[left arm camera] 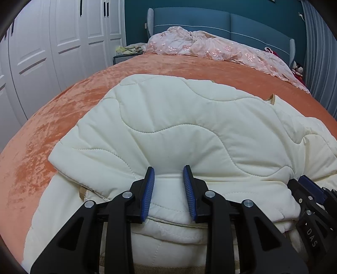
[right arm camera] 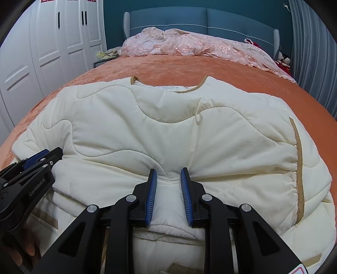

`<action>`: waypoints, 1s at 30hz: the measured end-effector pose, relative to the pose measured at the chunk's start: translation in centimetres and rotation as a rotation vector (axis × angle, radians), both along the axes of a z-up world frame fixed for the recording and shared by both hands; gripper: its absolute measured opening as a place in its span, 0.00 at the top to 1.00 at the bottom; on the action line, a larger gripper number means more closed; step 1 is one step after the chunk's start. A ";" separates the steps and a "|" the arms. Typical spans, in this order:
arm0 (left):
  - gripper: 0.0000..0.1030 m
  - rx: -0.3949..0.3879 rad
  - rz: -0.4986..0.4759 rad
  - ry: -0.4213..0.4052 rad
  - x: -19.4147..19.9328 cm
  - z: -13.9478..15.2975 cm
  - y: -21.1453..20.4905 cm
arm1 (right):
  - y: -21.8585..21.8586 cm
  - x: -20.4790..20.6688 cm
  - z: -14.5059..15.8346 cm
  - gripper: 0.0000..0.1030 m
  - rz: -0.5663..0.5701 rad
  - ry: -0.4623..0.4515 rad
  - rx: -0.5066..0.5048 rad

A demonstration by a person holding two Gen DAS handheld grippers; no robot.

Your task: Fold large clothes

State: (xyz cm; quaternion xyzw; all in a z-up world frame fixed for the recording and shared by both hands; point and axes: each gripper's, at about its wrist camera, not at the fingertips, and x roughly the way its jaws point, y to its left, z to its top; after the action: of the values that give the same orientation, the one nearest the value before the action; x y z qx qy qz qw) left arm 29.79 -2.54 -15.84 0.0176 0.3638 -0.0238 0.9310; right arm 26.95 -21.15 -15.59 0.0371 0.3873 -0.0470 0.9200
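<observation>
A cream quilted jacket (left arm camera: 189, 118) lies spread on the bed, its tan-trimmed collar (right arm camera: 168, 88) at the far side. Its near hem is folded up over the body. My left gripper (left arm camera: 168, 170) is shut on a bunched ridge of that folded edge, blue pads pressing the fabric from both sides. My right gripper (right arm camera: 168, 171) pinches the same edge of the jacket (right arm camera: 168, 126) further right. Each gripper shows in the other's view: the right gripper (left arm camera: 309, 189) at the right margin, the left gripper (right arm camera: 38, 160) at the left, with a hand (right arm camera: 29, 248) below it.
An orange velvet bedspread (left arm camera: 63, 118) surrounds the jacket. A crumpled pink duvet (left arm camera: 210, 46) lies along the blue headboard (left arm camera: 210, 19). White wardrobe doors (left arm camera: 52, 42) stand on the left, a grey curtain (right arm camera: 311, 52) on the right.
</observation>
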 end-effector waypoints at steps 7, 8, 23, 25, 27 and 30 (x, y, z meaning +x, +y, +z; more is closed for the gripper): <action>0.73 0.045 0.011 -0.018 0.0 -0.3 -0.6 | 0.2 0.3 -0.2 0.78 -0.002 -0.006 -0.008; 0.73 0.047 0.011 -0.017 0.0 -0.3 -0.6 | 0.2 0.3 -0.2 0.78 -0.002 -0.006 -0.007; 0.52 -0.128 -0.054 0.060 8.0 10.3 3.6 | -1.3 7.3 7.8 0.49 0.112 0.034 0.359; 0.52 -0.163 -0.016 0.117 11.6 9.9 4.1 | -0.1 10.8 7.0 0.47 0.138 0.070 0.410; 0.52 -0.170 0.022 0.153 14.6 8.8 4.4 | 1.7 13.8 6.1 0.47 0.154 0.089 0.370; 0.52 -0.140 0.044 0.168 17.3 7.0 4.6 | 3.6 17.6 5.3 0.47 0.162 0.083 0.298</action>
State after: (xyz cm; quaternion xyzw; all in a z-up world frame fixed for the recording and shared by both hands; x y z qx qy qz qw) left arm 47.09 2.01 -8.87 -0.0575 0.4383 -0.0299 0.8965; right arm 44.51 -17.57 -10.27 0.1396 0.4293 0.0838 0.8884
